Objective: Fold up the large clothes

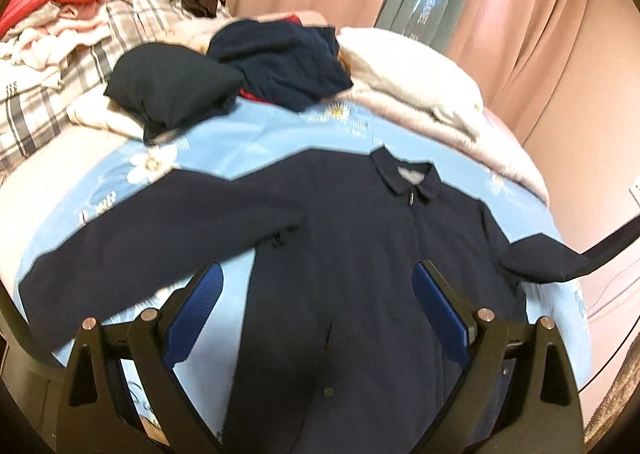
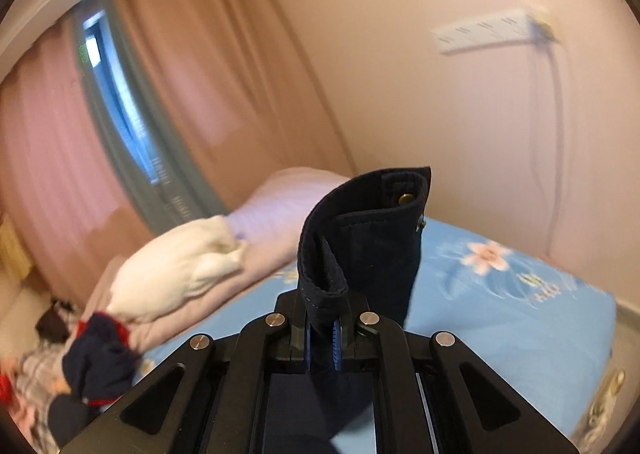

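Note:
A dark navy collared jacket (image 1: pixel 352 238) lies face up and zipped on the light blue flowered bedsheet (image 1: pixel 248 137), its left sleeve spread out to the left. My left gripper (image 1: pixel 320 286) is open, hovering above the jacket's lower body with its blue pads on either side. The jacket's right sleeve (image 1: pixel 560 258) is pulled up and out to the right. My right gripper (image 2: pixel 322 338) is shut on that sleeve's cuff (image 2: pixel 360 246), which stands up between the fingers and shows a brass snap.
Folded dark clothes (image 1: pixel 176 85) and a navy heap (image 1: pixel 280 61) lie at the bed's far side. A white pillow on a pink quilt (image 1: pixel 420 85) lies to the right, a clothes pile (image 1: pixel 60 25) at left. Curtains and a wall (image 2: pixel 440 113) stand close.

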Tool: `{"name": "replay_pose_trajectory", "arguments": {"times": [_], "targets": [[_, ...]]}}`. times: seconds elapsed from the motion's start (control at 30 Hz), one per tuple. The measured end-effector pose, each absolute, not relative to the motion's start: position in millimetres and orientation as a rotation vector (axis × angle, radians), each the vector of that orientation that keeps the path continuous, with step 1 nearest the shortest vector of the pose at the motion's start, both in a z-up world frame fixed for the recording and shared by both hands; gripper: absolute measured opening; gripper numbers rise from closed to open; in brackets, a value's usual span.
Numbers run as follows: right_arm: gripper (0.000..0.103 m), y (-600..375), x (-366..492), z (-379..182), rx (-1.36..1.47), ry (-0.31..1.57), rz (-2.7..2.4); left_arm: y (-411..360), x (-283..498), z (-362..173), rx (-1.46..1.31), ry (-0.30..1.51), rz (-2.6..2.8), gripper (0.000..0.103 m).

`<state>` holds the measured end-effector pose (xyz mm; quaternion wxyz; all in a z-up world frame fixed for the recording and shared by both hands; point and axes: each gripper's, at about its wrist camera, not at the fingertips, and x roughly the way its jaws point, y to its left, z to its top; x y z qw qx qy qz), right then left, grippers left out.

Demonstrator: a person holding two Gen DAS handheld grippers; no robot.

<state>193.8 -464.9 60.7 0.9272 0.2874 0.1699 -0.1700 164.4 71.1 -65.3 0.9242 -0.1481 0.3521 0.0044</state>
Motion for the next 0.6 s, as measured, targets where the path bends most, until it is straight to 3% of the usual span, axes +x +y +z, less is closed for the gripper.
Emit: {"name": "replay_pose_trajectory", "arguments": {"times": [0.27, 0.6], "targets": [[0.009, -385, 228, 99, 0.453, 0.334, -0.168, 93, 158, -41, -0.328, 0.642, 0.021, 0.096], [0.009, -286, 263, 85, 0.349, 0.402, 0.063, 117, 151, -37, -0.356, 0.615, 0.036, 0.096]]}}
